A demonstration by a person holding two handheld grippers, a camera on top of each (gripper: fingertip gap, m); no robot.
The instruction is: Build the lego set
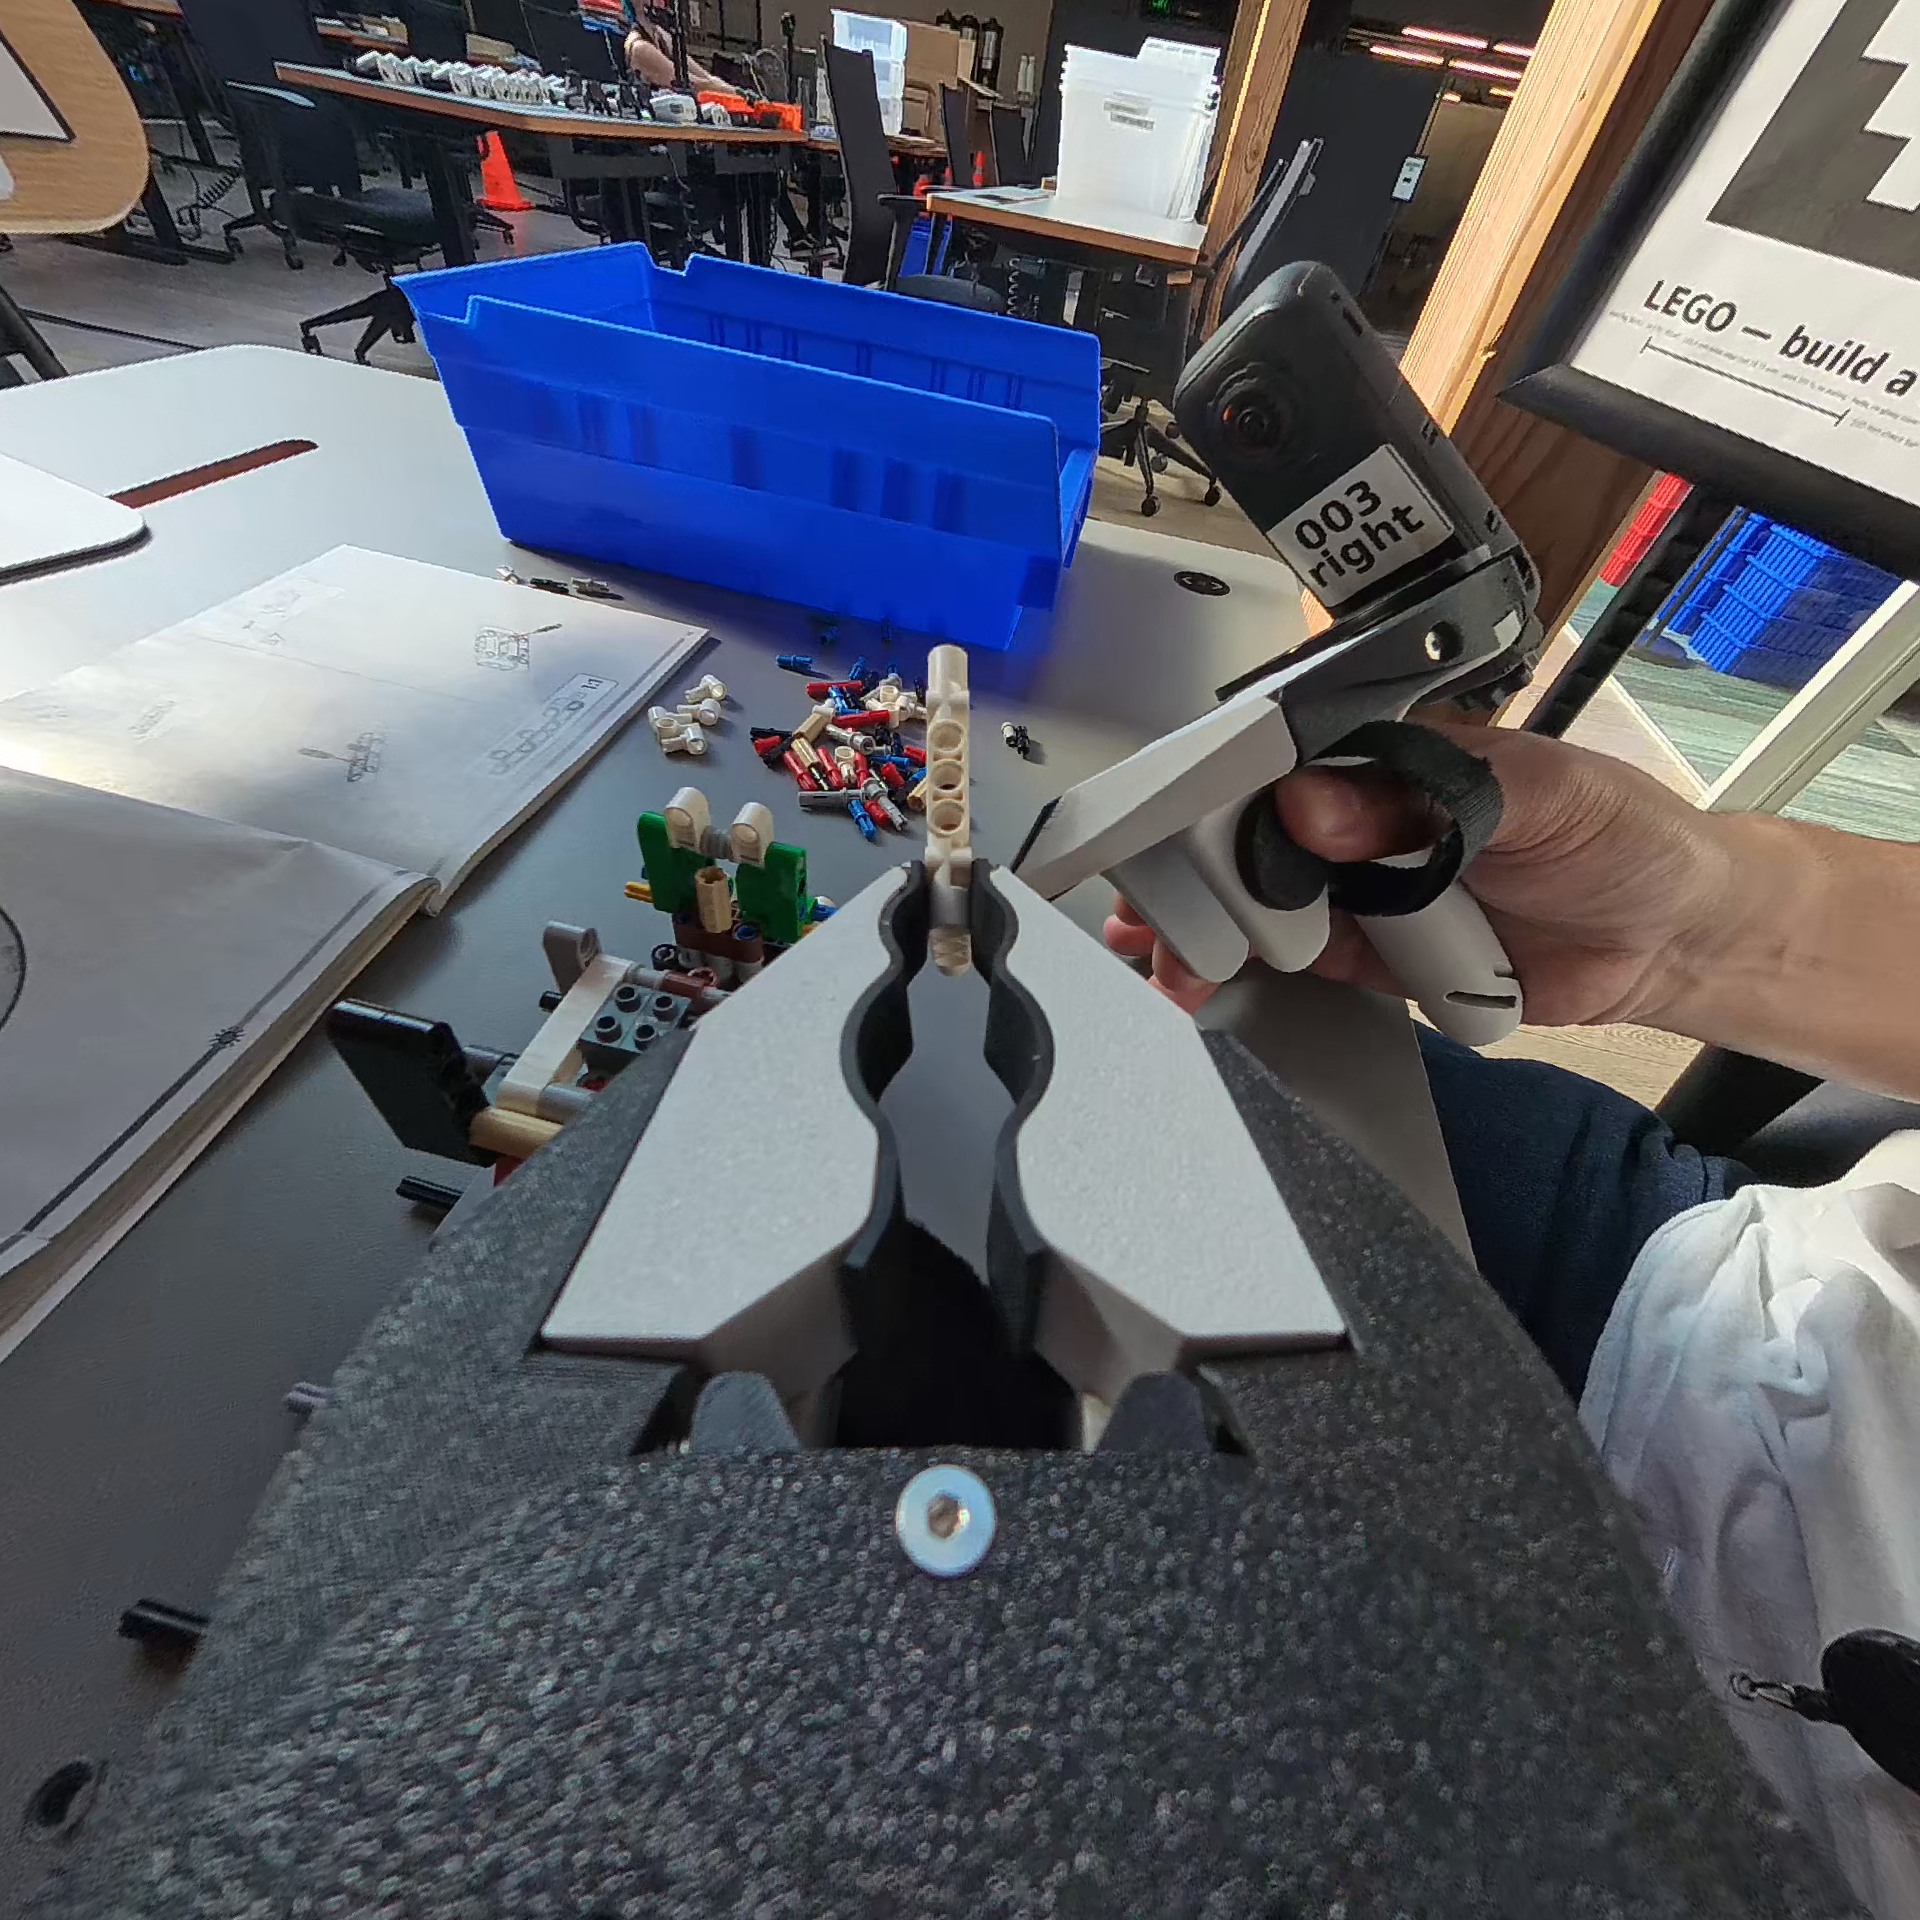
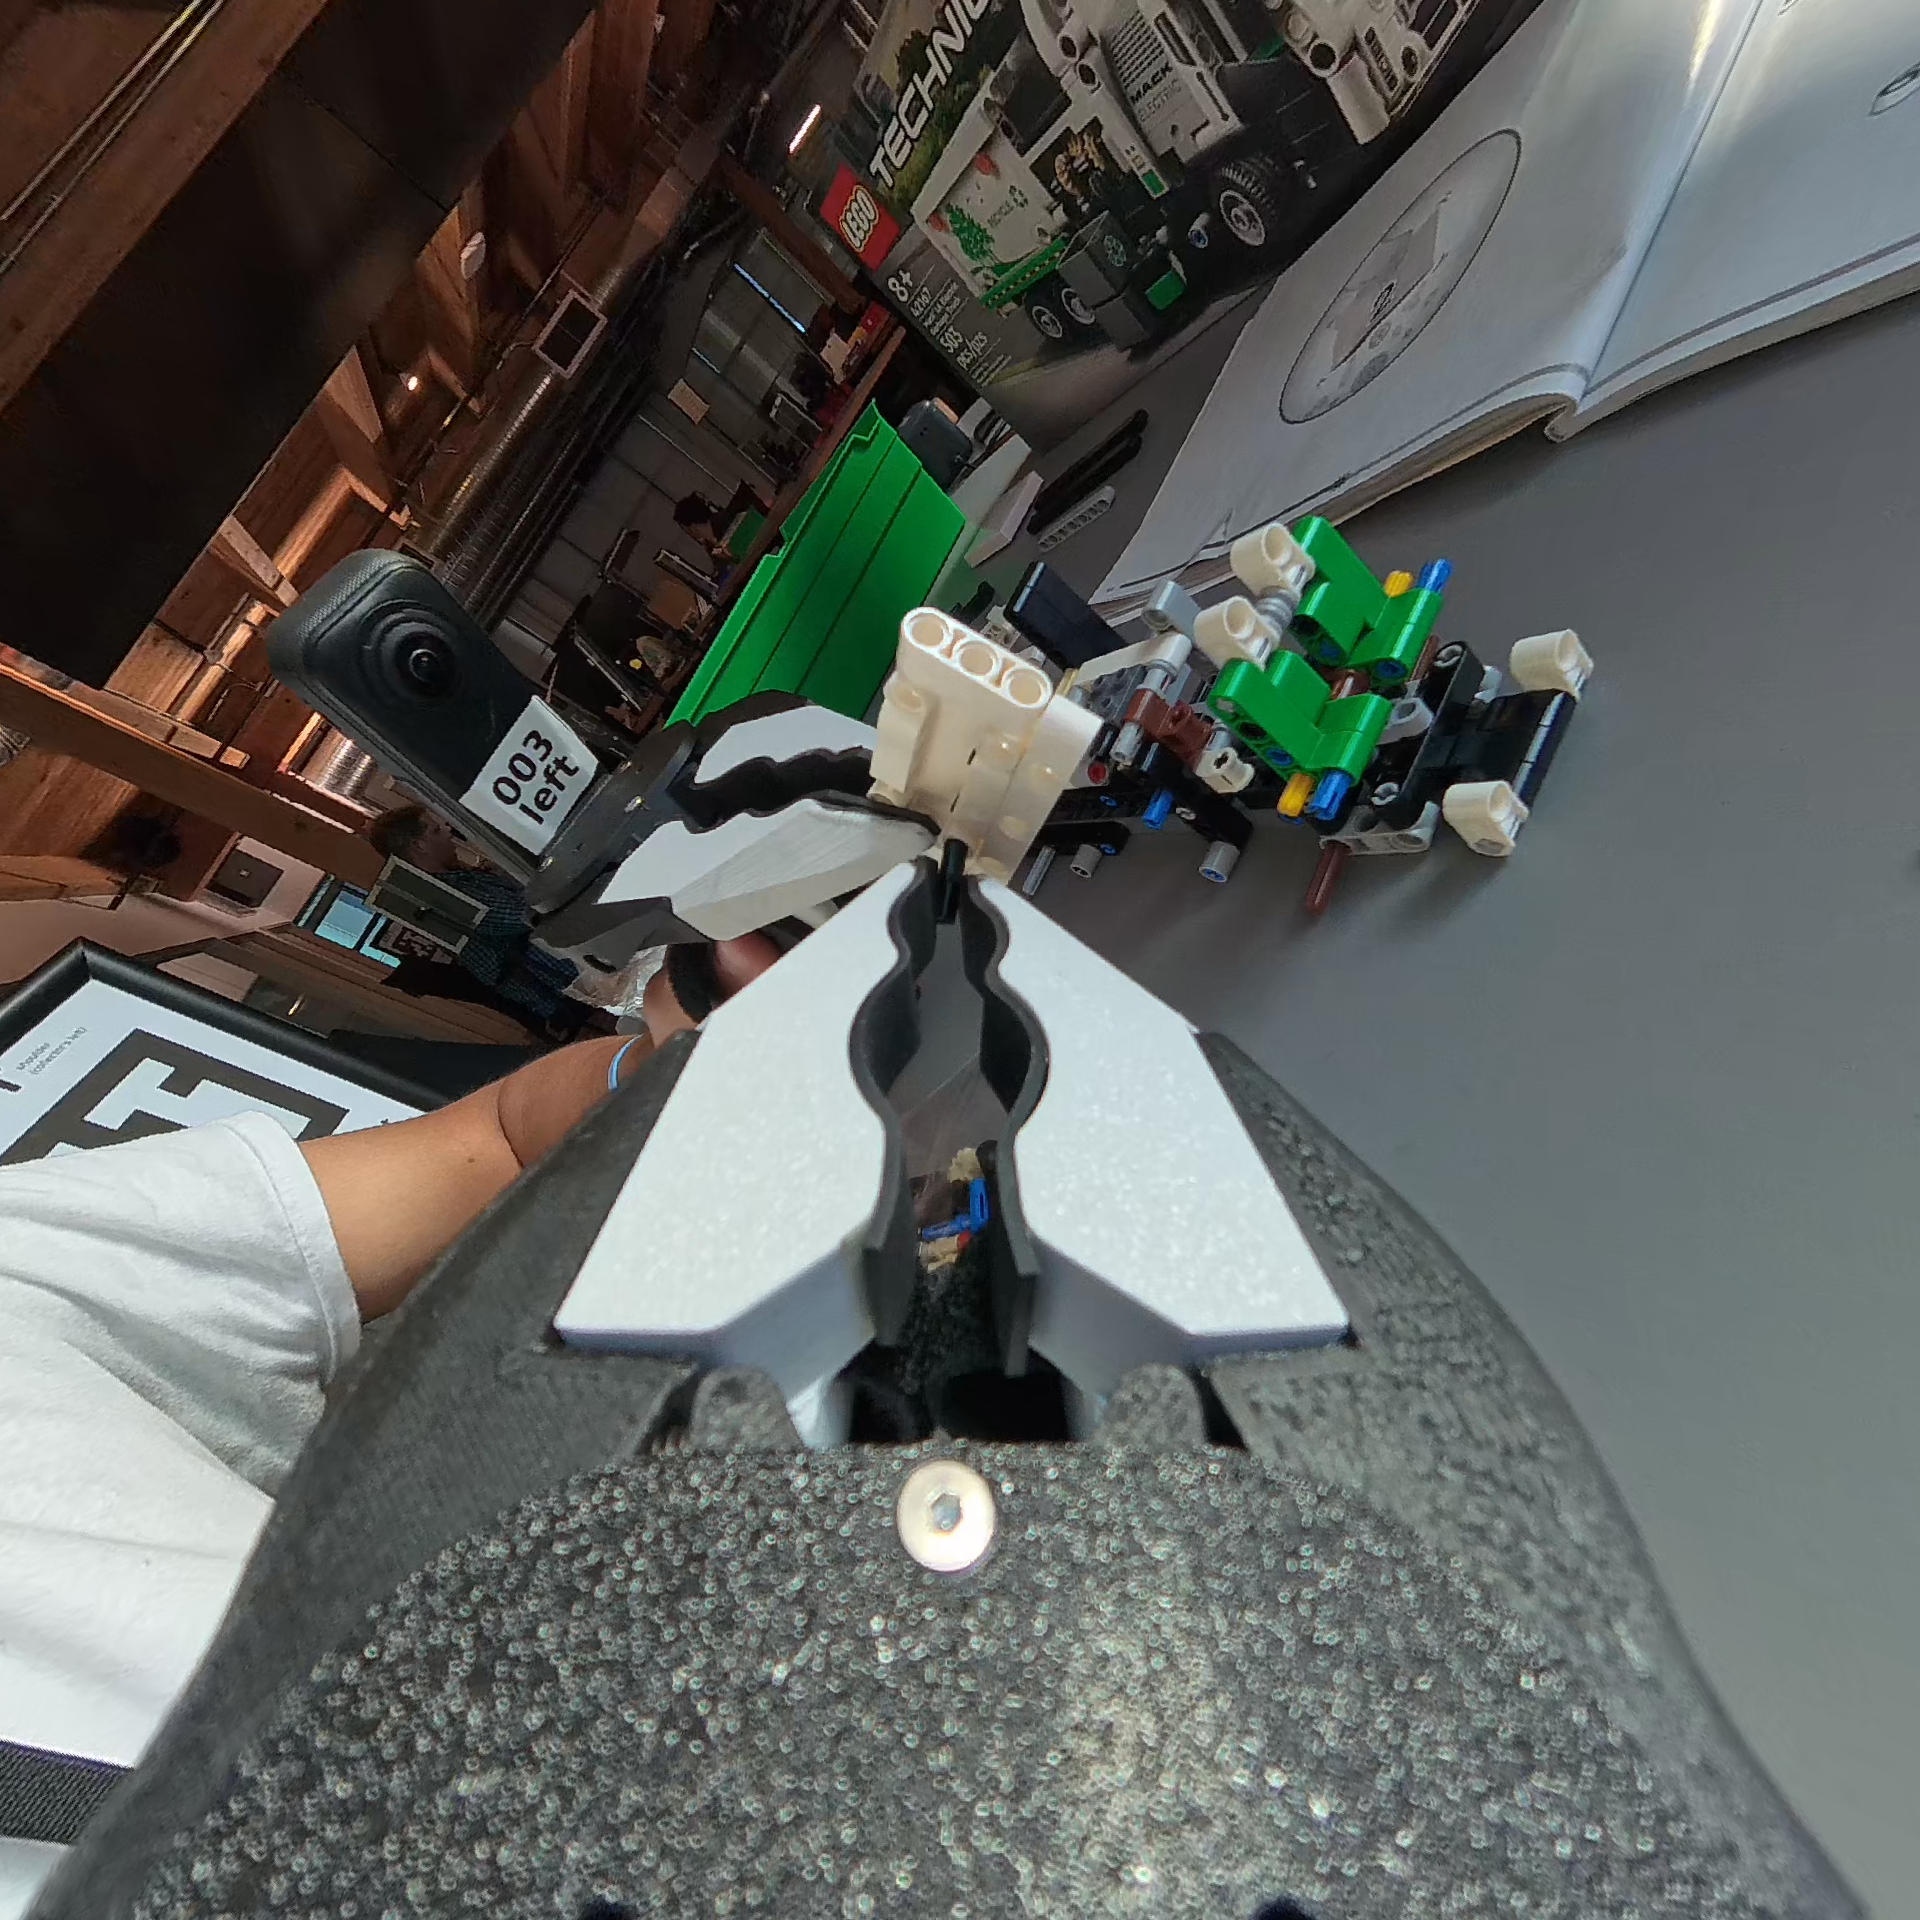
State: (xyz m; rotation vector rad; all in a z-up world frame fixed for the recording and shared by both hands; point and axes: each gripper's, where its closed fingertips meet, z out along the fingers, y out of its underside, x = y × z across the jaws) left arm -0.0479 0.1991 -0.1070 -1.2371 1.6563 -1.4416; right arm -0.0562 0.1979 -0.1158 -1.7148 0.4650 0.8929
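Cream perforated plastic construction beam [image 1: 948,769], centre of frame, clamped upright at its lower end between the nearly closed pads of the left gripper [image 1: 948,902], holes exposed, probably for access. Small black plastic pin [image 2: 948,881] pinched in the closed tips of the right gripper [image 2: 948,896], touching the beam's underside. Behind, upper right: green-and-black partly built brick model [image 2: 1351,707] on grey table [image 2: 1558,1143].

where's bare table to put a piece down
Bare grey table lies on the near side of the half-built model. A smaller gap separates the loose pin pile from the blue bin. The open booklet and model crowd the rest.
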